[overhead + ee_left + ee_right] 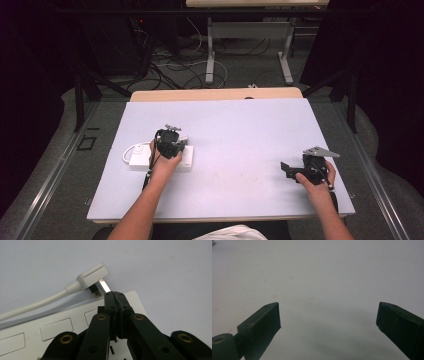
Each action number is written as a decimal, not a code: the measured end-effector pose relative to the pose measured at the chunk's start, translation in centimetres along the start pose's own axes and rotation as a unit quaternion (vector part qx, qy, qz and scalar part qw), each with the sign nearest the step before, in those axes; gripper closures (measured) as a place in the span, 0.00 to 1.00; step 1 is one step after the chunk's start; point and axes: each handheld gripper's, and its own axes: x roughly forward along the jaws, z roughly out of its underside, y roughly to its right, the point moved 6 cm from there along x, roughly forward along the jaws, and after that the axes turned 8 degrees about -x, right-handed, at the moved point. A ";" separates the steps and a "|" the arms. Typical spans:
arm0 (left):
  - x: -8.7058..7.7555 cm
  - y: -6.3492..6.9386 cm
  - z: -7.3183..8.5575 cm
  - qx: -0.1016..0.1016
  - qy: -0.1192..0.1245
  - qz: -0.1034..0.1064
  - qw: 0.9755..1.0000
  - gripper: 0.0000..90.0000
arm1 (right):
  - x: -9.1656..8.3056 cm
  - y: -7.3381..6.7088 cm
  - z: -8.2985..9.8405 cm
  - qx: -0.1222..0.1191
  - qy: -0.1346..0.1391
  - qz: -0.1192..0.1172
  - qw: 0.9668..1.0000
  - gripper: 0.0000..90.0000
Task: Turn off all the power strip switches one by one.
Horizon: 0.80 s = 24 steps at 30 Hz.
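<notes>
Grippers in both hands of a person work over a pale lavender-grey bench (235, 130), seen from the high view. The left gripper (172, 136), a black two-jaw tool held in the left hand (165, 162), sits over a flat white rectangular plastic power strip (186, 161) lying on the left half of the bench. In the left gripper view its jaws are pressed together with nothing visibly between them, tips resting above the near end of the power strip (45, 332). Just beyond the tips, a white angled plastic plug (92, 277) with a bare metal prong hangs tilted over the strip's corner, its white round cord (32, 306) trailing away to the left across the bench surface. Whether the tips touch the prong cannot be told.

The right gripper (287, 170), held in the right hand (312, 180) near the bench's right front edge, carries a grey three-cornered plate on top. In the right gripper view its jaws stand wide apart over bare bench surface (322, 277), well away from the power strip.
</notes>
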 end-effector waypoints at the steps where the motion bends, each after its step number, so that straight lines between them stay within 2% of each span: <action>1: 0.0 0.0 0.0 0.000 0.000 0.000 1.000 1.00 | 0.0 0.0 0.0 0.000 0.000 0.000 1.000 0.06; 7: 0.1 0.0 0.1 0.002 0.002 -0.001 1.000 1.00 | 0.0 0.0 0.0 0.000 0.000 0.000 1.000 0.06; 15: 0.2 0.0 0.3 -0.007 0.004 0.008 1.000 1.00 | -0.1 0.1 0.0 -0.001 0.001 0.001 1.000 0.06; 24: 0.0 -0.1 0.5 -0.002 0.005 0.002 1.000 1.00 | -0.2 0.2 0.0 -0.001 0.004 0.001 1.000 0.06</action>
